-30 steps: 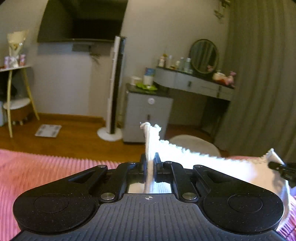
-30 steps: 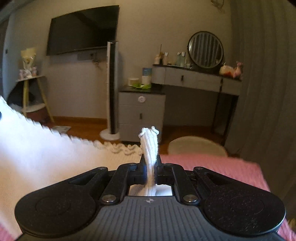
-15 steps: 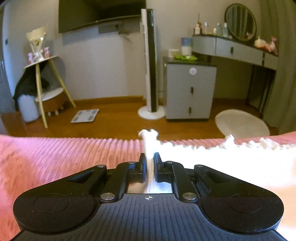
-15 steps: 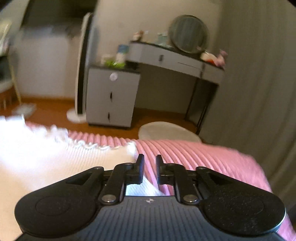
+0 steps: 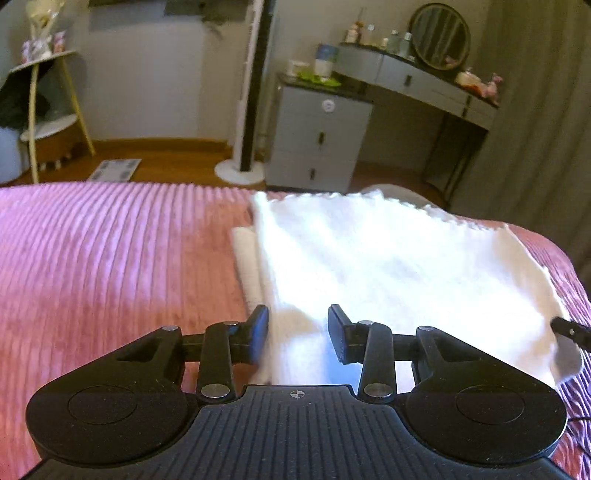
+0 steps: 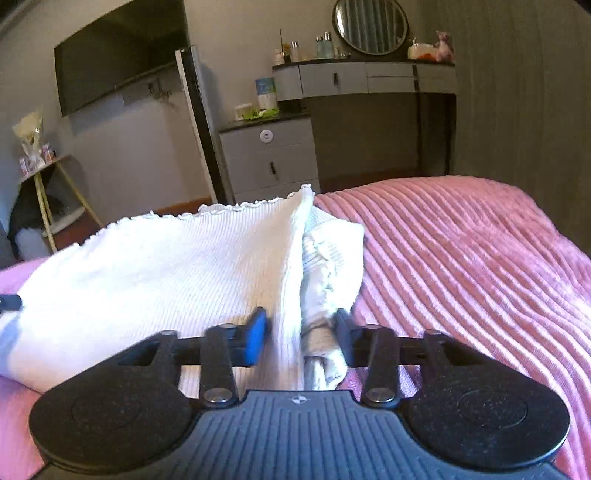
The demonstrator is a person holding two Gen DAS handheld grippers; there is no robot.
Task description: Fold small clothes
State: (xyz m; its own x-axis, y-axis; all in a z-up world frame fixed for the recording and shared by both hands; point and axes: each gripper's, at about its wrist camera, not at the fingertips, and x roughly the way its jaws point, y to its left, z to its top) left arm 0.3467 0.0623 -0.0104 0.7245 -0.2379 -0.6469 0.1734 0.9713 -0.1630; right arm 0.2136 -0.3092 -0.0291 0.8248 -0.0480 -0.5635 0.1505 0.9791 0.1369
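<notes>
A white ribbed garment [image 5: 388, 258] with a scalloped hem lies spread on the pink ribbed bedspread [image 5: 110, 258], a folded layer showing at its left side. My left gripper [image 5: 297, 332] hovers low over its near left edge. The jaws are opening and cloth lies between them, not pinched. In the right wrist view the garment [image 6: 166, 266] has a bunched side fold [image 6: 328, 258]. My right gripper [image 6: 301, 332] straddles that fold with its jaws apart, closing slightly. A tip of the other gripper [image 5: 569, 332] shows at the garment's right corner.
Beyond the bed's far edge stand a tower fan [image 5: 255, 92], a grey drawer cabinet [image 5: 317, 140], a vanity desk with a round mirror [image 5: 439, 33] and a grey curtain [image 5: 535, 110]. A wall TV [image 6: 118, 70] and a side stand [image 5: 48, 110] are at the left.
Both grippers held the garment's edge pinched and raised a second ago. They have come down toward the bed and their jaws have parted; the garment now lies on the bedspread.
</notes>
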